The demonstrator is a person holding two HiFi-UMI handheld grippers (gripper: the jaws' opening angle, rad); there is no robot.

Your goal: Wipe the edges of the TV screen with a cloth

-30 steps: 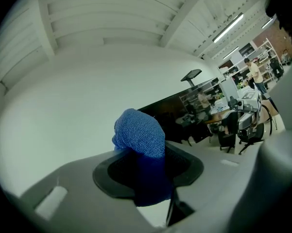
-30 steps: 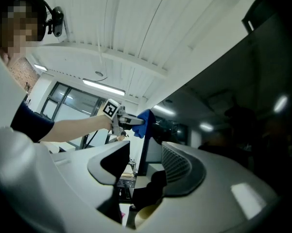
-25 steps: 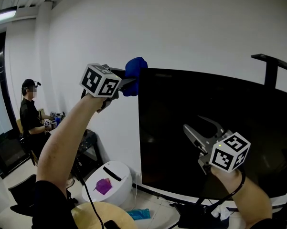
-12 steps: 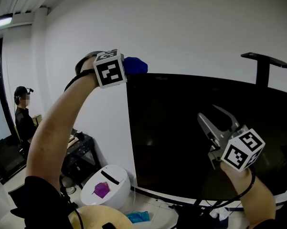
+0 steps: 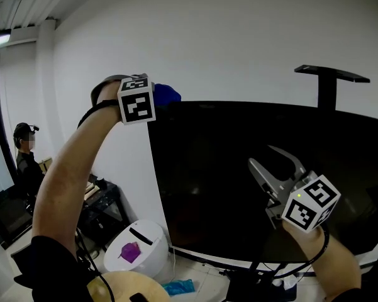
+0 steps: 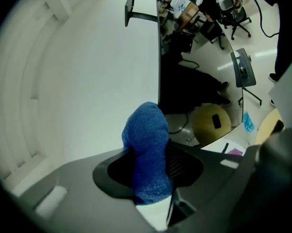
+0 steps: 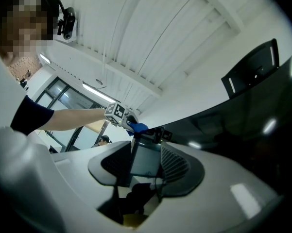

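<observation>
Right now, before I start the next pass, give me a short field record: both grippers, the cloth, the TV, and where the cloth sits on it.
left gripper: raised, jaws shut on the blue cloth
blue cloth: bunched, sticking out past the jaws
cloth position: at the top-left corner of the TV screen; it looks to be touching, but I cannot be certain
right gripper: jaws apart, nothing between them, held in front of the screen's lower middle
TV screen: dark, upright against the white wall

Blue cloth (image 5: 165, 94) bunched at top-left corner of black TV screen (image 5: 239, 181).
</observation>
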